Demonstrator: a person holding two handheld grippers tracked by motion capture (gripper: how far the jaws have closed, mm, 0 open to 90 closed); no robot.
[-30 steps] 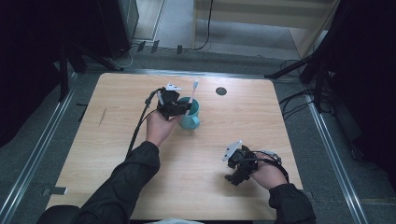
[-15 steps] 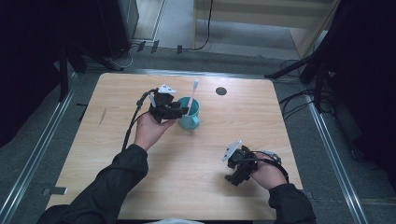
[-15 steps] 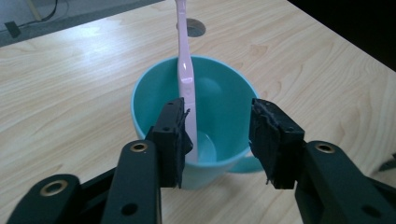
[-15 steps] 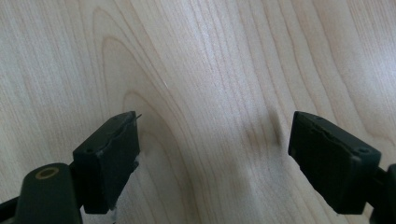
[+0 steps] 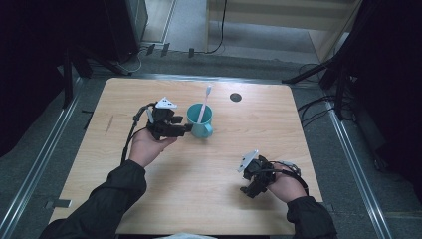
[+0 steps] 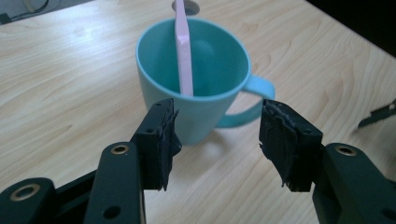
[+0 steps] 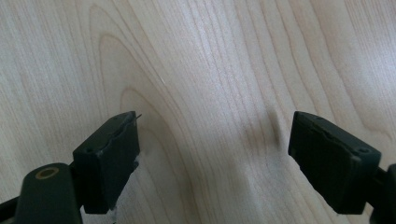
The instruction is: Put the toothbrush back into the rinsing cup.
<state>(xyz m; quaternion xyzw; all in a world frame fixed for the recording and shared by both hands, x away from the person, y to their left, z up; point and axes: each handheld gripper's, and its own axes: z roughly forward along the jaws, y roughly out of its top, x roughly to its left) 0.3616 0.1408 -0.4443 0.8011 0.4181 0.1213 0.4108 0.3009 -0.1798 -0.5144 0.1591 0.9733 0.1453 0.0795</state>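
Observation:
A teal mug (image 5: 200, 122) stands upright on the wooden table (image 5: 199, 199), and a pink toothbrush (image 5: 203, 103) leans inside it. My left gripper (image 5: 185, 128) sits just left of the mug. Its jaws have just been opening, and nothing lies between them. In the left gripper view the mug (image 6: 196, 93) with the toothbrush (image 6: 184, 56) stands a little beyond the left gripper (image 6: 217, 144), handle to the right. My right gripper (image 5: 249, 186) rests low at the front right. In the right gripper view it (image 7: 212, 154) is open over bare wood.
A small dark round hole (image 5: 236, 97) marks the table behind the mug. Metal rails run along both sides of the table, and cables lie on the floor at the back and right. The tip of the other gripper (image 6: 378, 114) pokes into the left gripper view.
My left gripper has drawn back from the mug toward the left and its jaws have opened. The mug and toothbrush stay put. The right hand has not moved.

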